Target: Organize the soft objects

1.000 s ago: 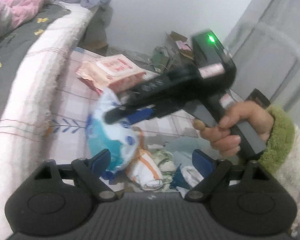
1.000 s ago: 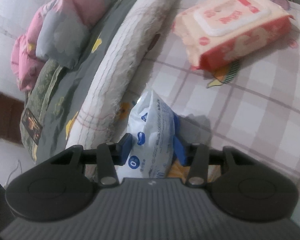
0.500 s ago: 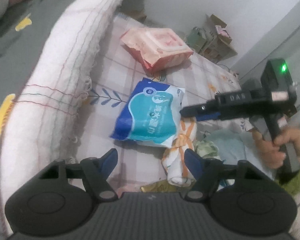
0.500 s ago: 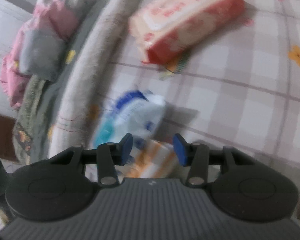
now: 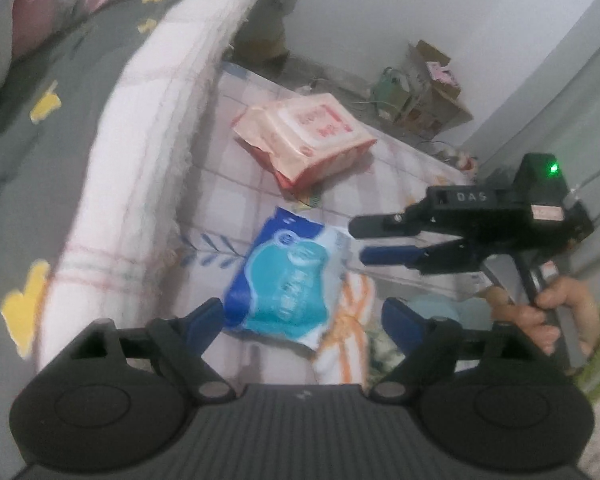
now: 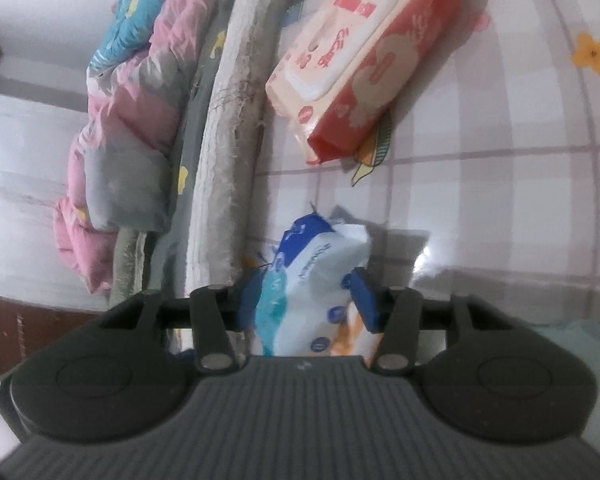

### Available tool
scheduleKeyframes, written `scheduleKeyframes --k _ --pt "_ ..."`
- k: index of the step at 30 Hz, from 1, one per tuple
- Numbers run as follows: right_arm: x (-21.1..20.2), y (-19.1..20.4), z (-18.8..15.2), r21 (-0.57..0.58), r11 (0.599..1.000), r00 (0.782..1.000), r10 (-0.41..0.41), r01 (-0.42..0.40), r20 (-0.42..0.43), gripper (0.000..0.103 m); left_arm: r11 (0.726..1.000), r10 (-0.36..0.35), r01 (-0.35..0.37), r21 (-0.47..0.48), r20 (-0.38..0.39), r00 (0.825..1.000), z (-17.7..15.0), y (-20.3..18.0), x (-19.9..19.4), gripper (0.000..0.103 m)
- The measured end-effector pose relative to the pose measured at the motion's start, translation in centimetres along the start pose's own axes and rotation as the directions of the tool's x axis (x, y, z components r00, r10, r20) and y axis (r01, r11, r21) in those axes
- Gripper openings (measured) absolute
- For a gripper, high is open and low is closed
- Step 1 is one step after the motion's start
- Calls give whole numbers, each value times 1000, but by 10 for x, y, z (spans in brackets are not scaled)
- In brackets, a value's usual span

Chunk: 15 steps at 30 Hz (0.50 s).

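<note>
The blue-and-white tissue pack lies on the checked sheet, its near end resting on an orange-striped rolled cloth, with a bluish cloth just to the right. Farther back, well apart from it, sits the pink wet-wipe pack. On the left a thick white quilt edge runs alongside the sheet, close beside the tissue pack, leaving little room there; the sheet to the right of the packs lies open. The left tongs hover wide above the pack's near end, gripping nothing. The right tongs have just been opening; in the left view their fingers seem clear of the pack, though the right wrist view is too close to be certain.
</note>
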State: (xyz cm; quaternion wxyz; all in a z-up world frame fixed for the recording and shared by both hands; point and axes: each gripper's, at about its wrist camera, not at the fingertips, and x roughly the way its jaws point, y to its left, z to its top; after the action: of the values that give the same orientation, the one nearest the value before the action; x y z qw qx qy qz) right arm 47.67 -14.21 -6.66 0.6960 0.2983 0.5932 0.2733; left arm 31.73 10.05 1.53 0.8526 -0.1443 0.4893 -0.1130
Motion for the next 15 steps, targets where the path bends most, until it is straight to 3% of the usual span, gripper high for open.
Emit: scheduleKeyframes --k 6,15 --pt "16 -4 4 47 995 996 -84 85 -7 60 994 73 -64 86 -108 991 10 -3 41 92" --pt "41 -10 14 42 992 992 -120 121 -42 64 991 62 -42 130 -157 986 18 -9 82 99"
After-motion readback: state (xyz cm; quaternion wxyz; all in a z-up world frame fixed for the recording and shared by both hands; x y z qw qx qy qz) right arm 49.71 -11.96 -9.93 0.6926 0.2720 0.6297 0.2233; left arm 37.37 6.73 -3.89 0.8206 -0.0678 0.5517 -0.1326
